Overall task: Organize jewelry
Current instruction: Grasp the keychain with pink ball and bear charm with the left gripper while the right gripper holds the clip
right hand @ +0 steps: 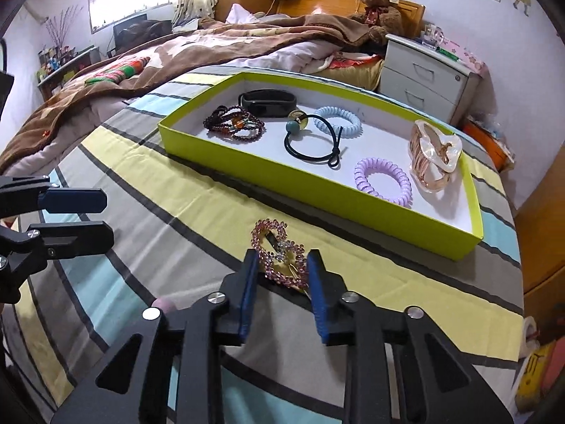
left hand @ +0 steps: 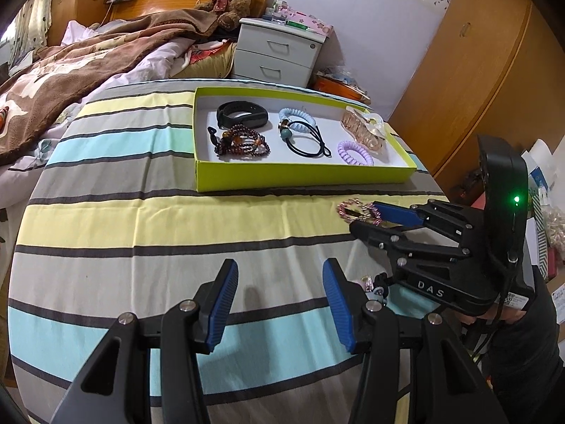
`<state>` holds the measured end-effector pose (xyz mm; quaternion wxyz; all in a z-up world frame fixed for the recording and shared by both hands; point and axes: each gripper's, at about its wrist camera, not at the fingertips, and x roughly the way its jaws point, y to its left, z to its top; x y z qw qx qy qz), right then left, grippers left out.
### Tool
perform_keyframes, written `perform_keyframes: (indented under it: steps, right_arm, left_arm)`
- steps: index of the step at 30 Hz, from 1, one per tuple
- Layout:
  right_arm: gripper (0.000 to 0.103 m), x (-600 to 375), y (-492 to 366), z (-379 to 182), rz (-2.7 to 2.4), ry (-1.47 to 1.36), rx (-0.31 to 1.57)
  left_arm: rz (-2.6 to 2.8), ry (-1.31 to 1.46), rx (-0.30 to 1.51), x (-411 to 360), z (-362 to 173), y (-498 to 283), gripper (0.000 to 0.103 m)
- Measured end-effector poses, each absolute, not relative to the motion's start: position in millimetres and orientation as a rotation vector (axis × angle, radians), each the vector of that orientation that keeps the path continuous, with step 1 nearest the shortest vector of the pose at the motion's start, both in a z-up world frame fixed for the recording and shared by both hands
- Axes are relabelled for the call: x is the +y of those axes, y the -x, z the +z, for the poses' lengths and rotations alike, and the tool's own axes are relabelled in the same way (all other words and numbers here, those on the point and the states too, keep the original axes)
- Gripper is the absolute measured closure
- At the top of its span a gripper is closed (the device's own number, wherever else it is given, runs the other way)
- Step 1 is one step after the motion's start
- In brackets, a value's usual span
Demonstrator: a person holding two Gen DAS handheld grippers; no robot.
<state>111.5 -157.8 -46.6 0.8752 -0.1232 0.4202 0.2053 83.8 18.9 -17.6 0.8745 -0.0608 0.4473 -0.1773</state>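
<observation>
left wrist: left gripper [left hand: 279,304] fingers spread, nothing between, over striped tabletop [left hand: 141,219] | right wrist: right gripper [right hand: 282,293] fingers pinching pink beaded hair clip [right hand: 279,258], on tabletop just near of lime-green shallow tray [right hand: 317,201]

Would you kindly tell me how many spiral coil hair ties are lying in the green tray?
2: a blue coil tie toward the far wall of the tray, and a purple coil tie near its front wall. None seems hidden.
</observation>
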Motion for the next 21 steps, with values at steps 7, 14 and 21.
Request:
perform_keyframes:
  steps: [7,14,21]
  right_arm:
    - [0.079,-163,-105,-45,0.426,0.222,0.877]
    - [0.079,-185,-97,-40,0.406,0.098,0.878]
    - [0.079,-204,-78,-30,0.395,0.000,0.848]
  left_arm:
    - [-0.381,0.125,0.932,17,-17,-79,0.051]
    - [-0.430,0.121,0.938,8,-19,-76,0.050]
    - [-0.504,0.079,0.942,-14,-24,-69,0.049]
